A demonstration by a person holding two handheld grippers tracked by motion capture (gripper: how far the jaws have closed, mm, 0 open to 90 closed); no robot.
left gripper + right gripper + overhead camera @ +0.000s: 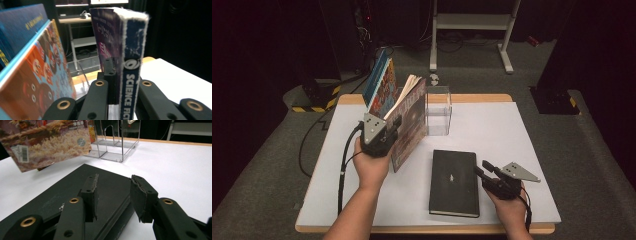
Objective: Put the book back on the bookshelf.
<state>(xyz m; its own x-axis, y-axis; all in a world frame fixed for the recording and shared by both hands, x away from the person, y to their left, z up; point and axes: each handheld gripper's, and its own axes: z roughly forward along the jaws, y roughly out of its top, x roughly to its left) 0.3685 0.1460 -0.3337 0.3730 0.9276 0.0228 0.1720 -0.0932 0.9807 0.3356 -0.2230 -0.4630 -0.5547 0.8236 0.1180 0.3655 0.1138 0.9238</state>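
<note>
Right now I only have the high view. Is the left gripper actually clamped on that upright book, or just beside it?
Observer: Clamped. The left gripper has its jaws shut on the upright book at the spine, which reads SCIENCE FICT.
Operator: Right gripper on the black book?
Observer: No. The right gripper is open, one jaw over the black book cover, the other past its edge, pinching nothing.
Operator: What's the clear box?
Observer: The clear stand has upright dividers and sits apart from the black book.
</note>
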